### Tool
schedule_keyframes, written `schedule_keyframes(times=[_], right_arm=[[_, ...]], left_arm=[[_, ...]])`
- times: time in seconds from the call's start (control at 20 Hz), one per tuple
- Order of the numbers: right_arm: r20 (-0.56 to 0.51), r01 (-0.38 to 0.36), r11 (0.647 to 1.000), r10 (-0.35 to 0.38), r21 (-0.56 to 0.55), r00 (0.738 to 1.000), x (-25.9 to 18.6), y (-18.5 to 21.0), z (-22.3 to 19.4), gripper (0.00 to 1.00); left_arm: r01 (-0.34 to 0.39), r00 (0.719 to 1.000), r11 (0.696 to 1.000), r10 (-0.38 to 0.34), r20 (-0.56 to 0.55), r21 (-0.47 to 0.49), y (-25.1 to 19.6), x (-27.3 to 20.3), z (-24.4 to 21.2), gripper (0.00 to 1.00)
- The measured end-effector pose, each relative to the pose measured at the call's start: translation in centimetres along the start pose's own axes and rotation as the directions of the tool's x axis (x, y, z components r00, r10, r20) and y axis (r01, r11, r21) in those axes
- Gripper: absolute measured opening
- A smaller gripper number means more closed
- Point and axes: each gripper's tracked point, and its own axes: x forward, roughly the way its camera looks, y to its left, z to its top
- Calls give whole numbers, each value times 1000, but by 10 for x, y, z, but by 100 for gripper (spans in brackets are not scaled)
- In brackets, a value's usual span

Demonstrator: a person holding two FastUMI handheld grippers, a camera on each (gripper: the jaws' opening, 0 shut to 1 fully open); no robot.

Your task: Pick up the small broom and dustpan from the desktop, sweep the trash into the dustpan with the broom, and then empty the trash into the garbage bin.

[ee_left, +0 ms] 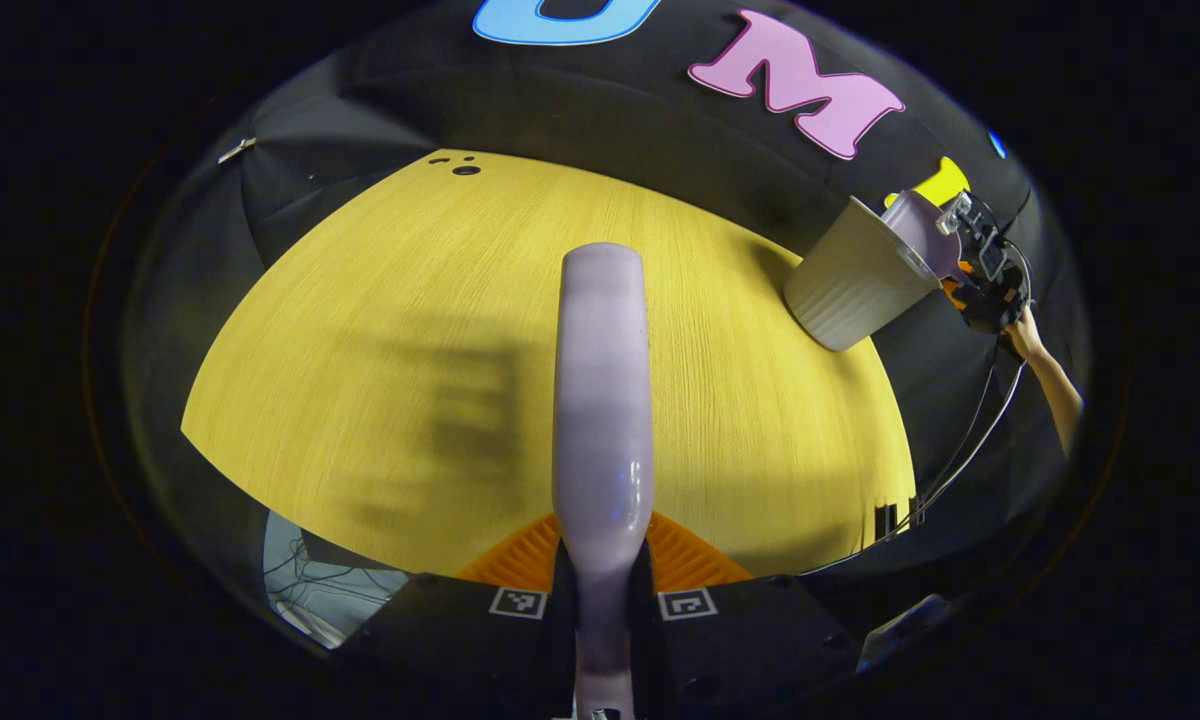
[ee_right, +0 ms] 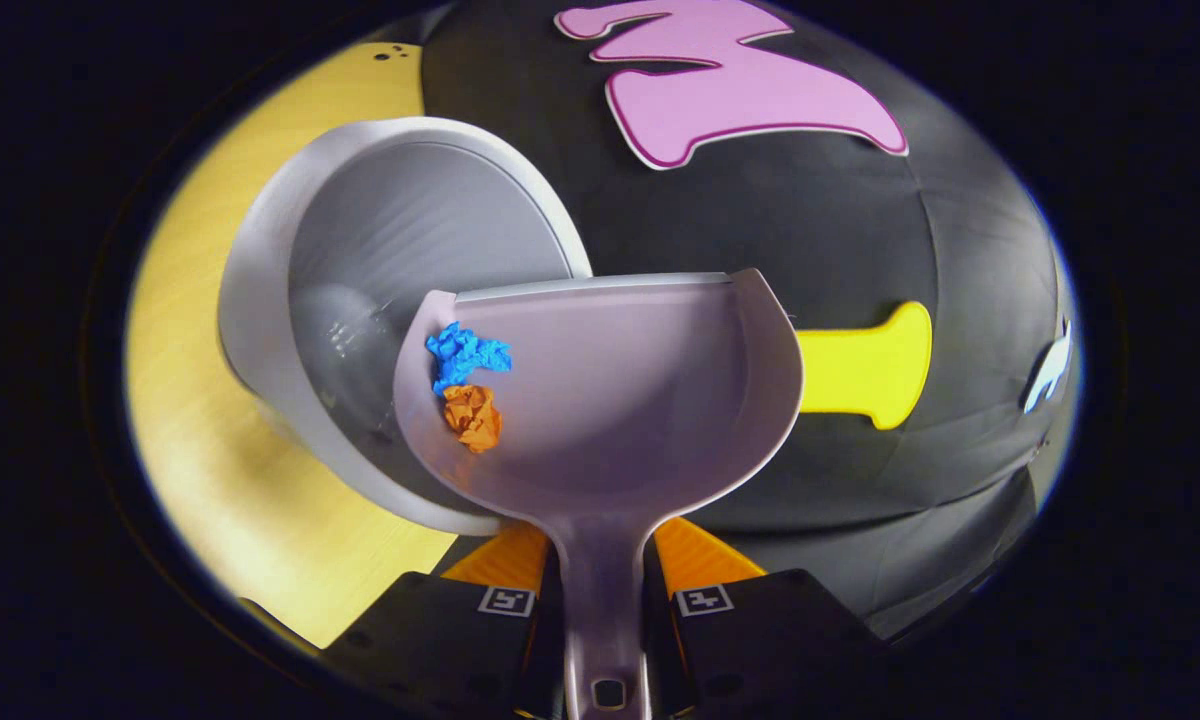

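In the right gripper view, the right tool (ee_right: 600, 590) is clamped on the handle of the dustpan (ee_right: 620, 400), whose scoop fills the middle of the frame and tips toward the left. A blue paper wad (ee_right: 465, 355) and an orange paper wad (ee_right: 472, 417) have gathered against the pan's left wall, right over the open mouth of the garbage bin (ee_right: 260, 300) at centre left; the tilt looks meant to slide them across the rim, so the emptying step seems underway but unfinished. The bin stands near the edge of the yellow bench (ee_right: 210, 480). In the left gripper view, the left tool (ee_left: 600, 590) is clamped on the broom handle (ee_left: 602, 400), which runs up the centre of the frame above the bare bench (ee_left: 360, 300), apparently held aside, well apart from the pouring. At the upper right of that view the bin (ee_left: 845, 285), the pan (ee_left: 920, 230) and the right tool (ee_left: 980, 265) appear, farther off.
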Motion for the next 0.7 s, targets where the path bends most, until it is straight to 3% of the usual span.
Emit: schedule_keyframes(times=[0.05,0.1,0.35,0.6,0.7], right_arm=[[10,8,999,-8,-39,1000,-2,-2,-6,32],[23,13,997,-11,-81,1000,-5,-7,-11,36],[53,31,963,-18,-268,998,-18,-34,-46,36],[7,-31,975,33,-218,999,-18,-28,-38,36],[-53,-89,991,84,-104,995,-17,-27,-44,36]], left_arm=[[1,1000,1000,-1,-1,0,-2,2,-1,26],[2,1000,1000,-2,-5,0,-4,2,-2,26],[5,1000,1000,-5,-10,-4,-10,6,-5,26],[1,1000,1000,-1,8,-26,-10,10,0,26],[-33,999,999,33,5,10,-2,9,0,25]])
